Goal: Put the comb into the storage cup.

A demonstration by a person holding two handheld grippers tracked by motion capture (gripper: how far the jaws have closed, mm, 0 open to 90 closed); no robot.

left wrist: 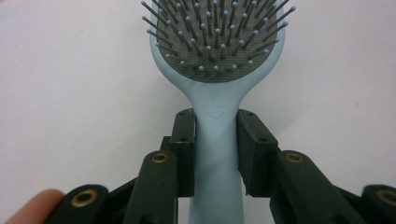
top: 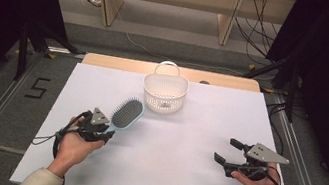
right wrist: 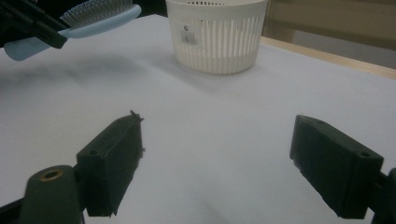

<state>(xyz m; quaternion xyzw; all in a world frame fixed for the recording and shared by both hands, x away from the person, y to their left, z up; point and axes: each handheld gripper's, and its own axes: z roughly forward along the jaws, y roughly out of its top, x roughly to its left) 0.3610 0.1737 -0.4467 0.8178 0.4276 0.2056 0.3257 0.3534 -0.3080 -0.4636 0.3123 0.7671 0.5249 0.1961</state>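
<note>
Hairbrush (left wrist: 217,140) handle sits clamped between the left gripper (left wrist: 215,140) jaws, both pads squeezing its neck just below the bristle head, which points to 12 o'clock in the left gripper view. Keep that squeeze firm and the head level, I'd judge, carrying it toward the white basket (top: 165,92) at 1 o'clock. Right gripper (top: 231,152) rests with jaws apart, holding nothing

High view overhead facing forward, gripper views low and close along their jaws, sharing hairbrush (left wrist: 215,70) and basket (right wrist: 215,35)
</note>
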